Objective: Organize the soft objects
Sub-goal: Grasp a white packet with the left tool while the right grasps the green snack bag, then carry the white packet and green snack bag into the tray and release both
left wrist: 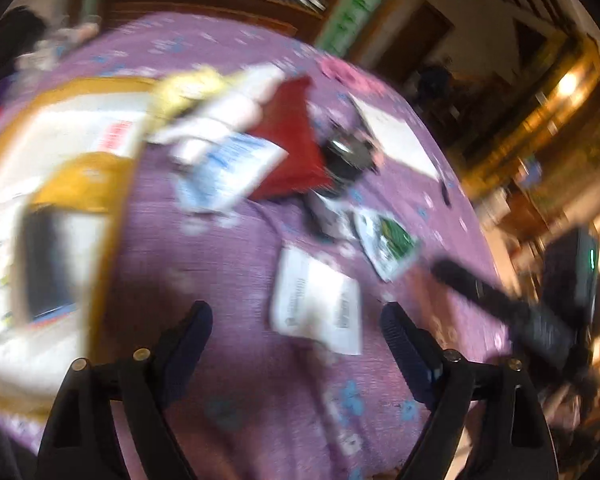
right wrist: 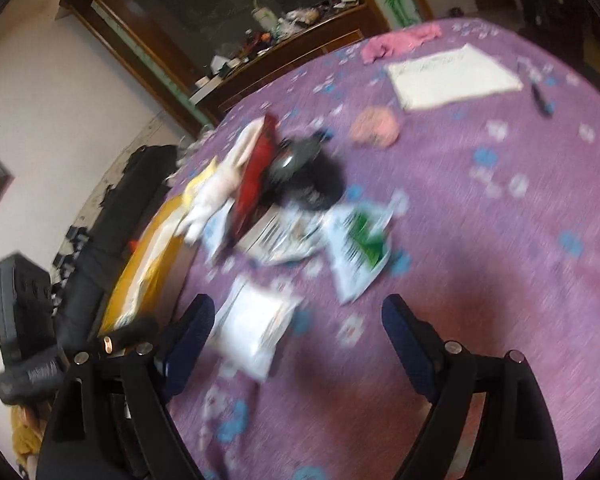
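Observation:
A blurred heap of soft things lies on the purple flowered bedspread (left wrist: 228, 248): a yellow plush (left wrist: 184, 90), a white plush (left wrist: 236, 112), a red pouch (left wrist: 296, 140), a blue-and-white packet (left wrist: 228, 168) and a dark bundle (left wrist: 348, 156). Nearer lie a green-and-white packet (left wrist: 388, 246) and a white packet (left wrist: 316, 308). My left gripper (left wrist: 296, 320) hangs open over the white packet without touching it. My right gripper (right wrist: 296, 312) is open too and holds nothing; the white packet (right wrist: 256, 328) lies by its left finger, with the green-and-white packet (right wrist: 360, 248) beyond.
A yellow-rimmed box (left wrist: 112, 216) with flat items in it stands at the left of the heap. Farther off lie a white sheet (right wrist: 452, 76), a pen (right wrist: 540, 100), a pink ball (right wrist: 376, 126) and a pink cloth (right wrist: 400, 40). A cluttered wooden headboard shelf (right wrist: 260, 64) borders the bed.

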Tool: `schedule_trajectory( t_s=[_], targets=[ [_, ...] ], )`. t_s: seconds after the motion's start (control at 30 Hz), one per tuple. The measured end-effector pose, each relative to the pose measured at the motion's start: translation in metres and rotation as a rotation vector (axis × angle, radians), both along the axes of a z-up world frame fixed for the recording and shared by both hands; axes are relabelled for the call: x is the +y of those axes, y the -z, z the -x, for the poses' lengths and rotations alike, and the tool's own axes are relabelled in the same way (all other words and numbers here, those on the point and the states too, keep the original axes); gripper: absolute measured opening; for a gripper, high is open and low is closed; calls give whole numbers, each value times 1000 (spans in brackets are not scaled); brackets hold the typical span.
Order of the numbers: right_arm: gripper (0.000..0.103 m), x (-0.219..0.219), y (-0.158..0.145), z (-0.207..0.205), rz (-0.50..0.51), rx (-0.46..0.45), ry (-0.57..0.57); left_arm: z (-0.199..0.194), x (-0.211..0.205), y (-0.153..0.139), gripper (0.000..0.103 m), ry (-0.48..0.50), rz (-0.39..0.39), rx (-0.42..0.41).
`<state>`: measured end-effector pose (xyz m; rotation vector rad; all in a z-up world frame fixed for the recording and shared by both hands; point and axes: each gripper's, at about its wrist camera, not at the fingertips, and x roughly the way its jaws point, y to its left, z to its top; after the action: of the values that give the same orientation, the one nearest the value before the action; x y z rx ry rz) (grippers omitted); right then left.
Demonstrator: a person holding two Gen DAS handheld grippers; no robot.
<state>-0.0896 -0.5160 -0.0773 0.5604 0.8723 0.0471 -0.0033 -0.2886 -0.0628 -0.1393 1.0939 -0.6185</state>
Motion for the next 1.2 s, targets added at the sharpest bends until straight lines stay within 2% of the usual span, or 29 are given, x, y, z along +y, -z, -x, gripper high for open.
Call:
schedule_trajectory(
  t_s=[0.07, 0.13, 0.2, 0.23, 0.27, 0.3, 0.33, 0.37, 0.4, 0.43, 0.47, 0.5, 0.6, 0.7, 0.87, 1.0, 1.1, 1.2],
  targets=[
    [85, -13, 2, -15, 9, 15, 46, -2, -20, 8, 89, 32, -60, 1],
    [85, -18, 10, -35, 20, 63, 54, -2, -42, 15, 89, 73, -142, -58],
    [85, -15, 19, -47, 34, 68, 43, -8, -61, 29, 89, 113, -226, -51],
    [82, -13, 24, -50, 50, 80, 46, -12, -65, 36, 89, 118, -246, -26],
    [76, -10, 30, -54, 70, 90, 49, -11, -66, 34, 89, 107, -242, -53],
    [72, -8, 36, -56, 83, 100, 47, -10, -63, 33, 87, 86, -228, -61],
    [68, -5, 35, -54, 111, 82, 55, -10, -61, 32, 73, 80, -211, -49],
    [55, -1, 35, -53, 140, 81, 50, -8, -59, 31, 66, 71, -202, -57],
    [48, 2, 34, -52, 171, 82, 52, -7, -58, 30, 45, 65, -204, -68],
    [34, 3, 33, -52, 184, 85, 60, -5, -56, 29, 39, 63, -203, -75],
    [28, 3, 34, -52, 183, 87, 65, -3, -53, 28, 35, 61, -190, -88],
    [28, 2, 34, -51, 177, 84, 66, 0, -51, 26, 23, 58, -182, -106],
    [27, 3, 31, -50, 189, 73, 70, 3, -36, 18, 12, 48, -110, -89],
    [27, 3, 26, -42, 181, 22, 81, 4, -17, 9, 6, 28, -28, -50],
    [26, 3, 16, -34, 169, -58, 94, 6, 11, 0, 5, 54, 107, 52],
    [26, 8, 4, -25, 128, -119, 79, 15, 32, -10, 5, 23, 129, 32],
    [26, 27, -3, -21, 68, -147, -3, 18, 46, -19, 5, 4, 161, 33],
    [26, 57, -16, -18, 57, -192, -86, 22, 64, -29, 5, -44, 175, -7]
  ],
)
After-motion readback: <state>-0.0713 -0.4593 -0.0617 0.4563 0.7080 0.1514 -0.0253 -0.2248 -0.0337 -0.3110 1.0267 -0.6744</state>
